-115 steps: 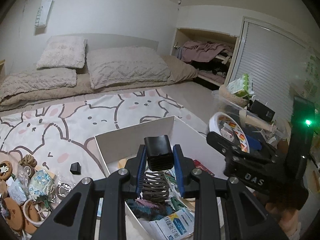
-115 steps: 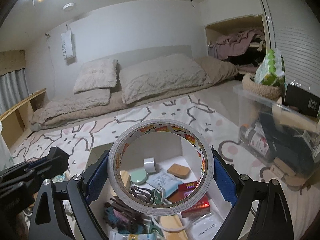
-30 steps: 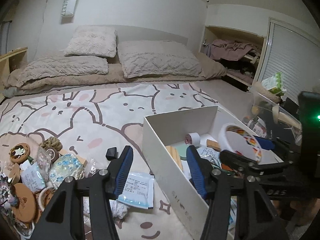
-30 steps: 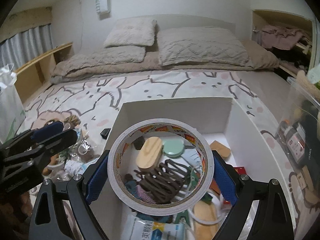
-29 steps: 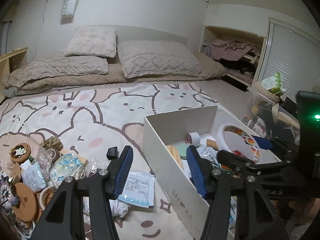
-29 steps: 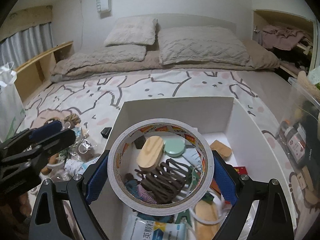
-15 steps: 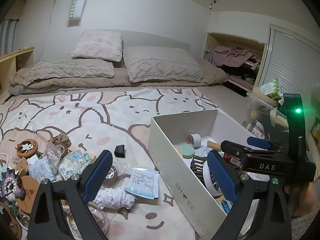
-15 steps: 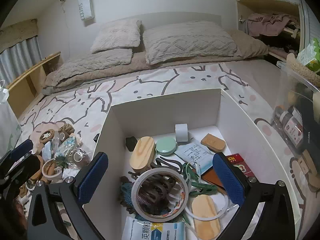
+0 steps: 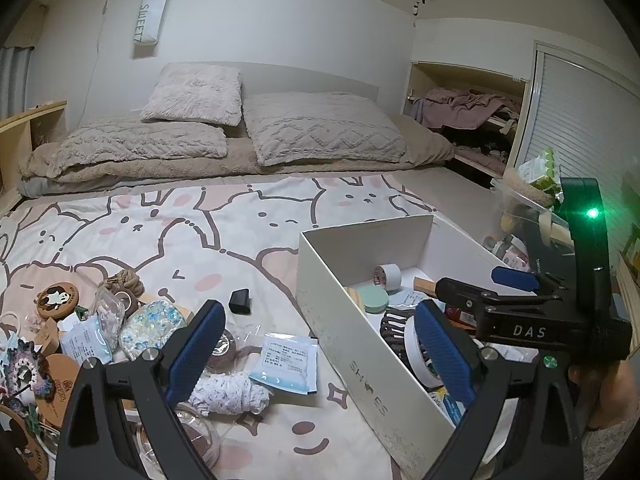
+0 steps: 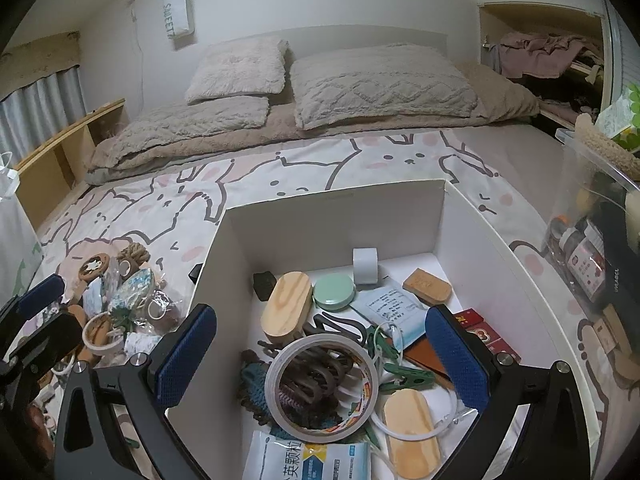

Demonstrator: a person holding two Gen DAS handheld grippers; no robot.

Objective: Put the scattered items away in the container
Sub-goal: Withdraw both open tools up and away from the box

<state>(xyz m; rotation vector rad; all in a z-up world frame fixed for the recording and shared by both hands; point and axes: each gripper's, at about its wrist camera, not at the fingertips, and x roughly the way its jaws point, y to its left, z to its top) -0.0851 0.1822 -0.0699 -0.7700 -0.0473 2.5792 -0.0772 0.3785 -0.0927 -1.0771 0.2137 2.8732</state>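
A bed (image 9: 248,240) spread with a bunny-print sheet carries everything. At its head lie a beige blanket (image 9: 240,160) and grey pillows (image 9: 324,128). A white box (image 9: 360,336) sits on the sheet. Beside it lie a black clip (image 9: 240,301), a flat sachet (image 9: 286,362), a white knitted bundle (image 9: 228,394) and a round wooden coaster (image 9: 56,295).

A white hanging pouch (image 9: 149,20) on the wall at 11 o'clock read "SWEET". The white box (image 9: 360,356) at 5 o'clock bore "SH ES" w/ a small mark mid-word. The right gripper (image 9: 516,304) body at 3 o'clock read "DAS". In the right wrist view, a packet (image 10: 304,460) at 6 o'clock carried Chinese characters, too small otherwise.
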